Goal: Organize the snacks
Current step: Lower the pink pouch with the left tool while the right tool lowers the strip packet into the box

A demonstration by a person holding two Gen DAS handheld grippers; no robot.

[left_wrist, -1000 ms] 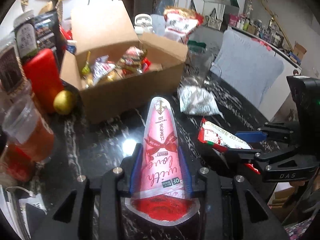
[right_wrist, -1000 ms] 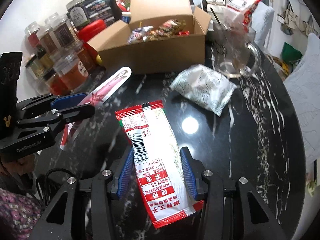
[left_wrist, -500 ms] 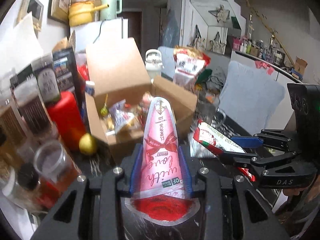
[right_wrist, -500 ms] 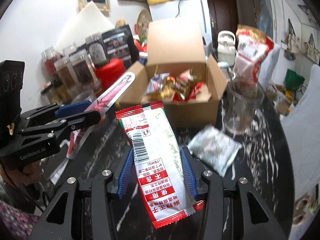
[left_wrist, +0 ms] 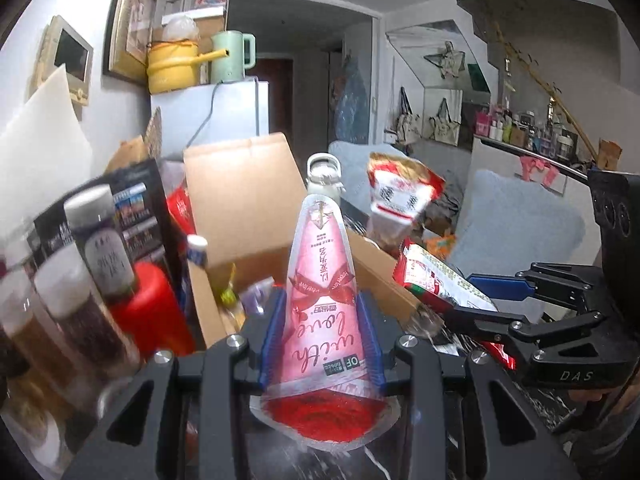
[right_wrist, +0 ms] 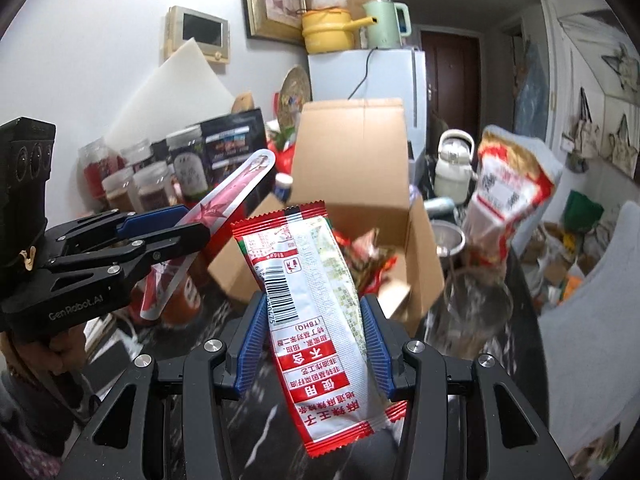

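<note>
Two grippers are each clamped on a snack, both raised in front of the open box [right_wrist: 352,200]. The left gripper [left_wrist: 320,332] has its blue pads closed on the sides of a pink cone pack [left_wrist: 322,300], whose tip points toward the box; the pack reads "with love" in script, with a small dark "OF" tag near the wide red end (the finer print is too small to read). The right gripper [right_wrist: 314,340] pinches a red-and-white sachet [right_wrist: 316,300] the same way; its back shows a barcode, "(TBHQ)" and red panels of Chinese text. Seen from the left wrist, the right gripper [left_wrist: 480,300] sits right of the box and bears the letters "DAS"; seen from the right wrist, the left gripper [right_wrist: 176,228] is left of the box and is marked "GenRobot.AI". Inside the box lie assorted wrapped snacks [right_wrist: 368,256]. Left of the box stand labelled jars [right_wrist: 160,188] and a red bottle [left_wrist: 150,312]. Right of it stand a white kettle [right_wrist: 454,168], a glass jug [right_wrist: 468,312] and an upright red-and-gold bag [right_wrist: 508,188].
</note>
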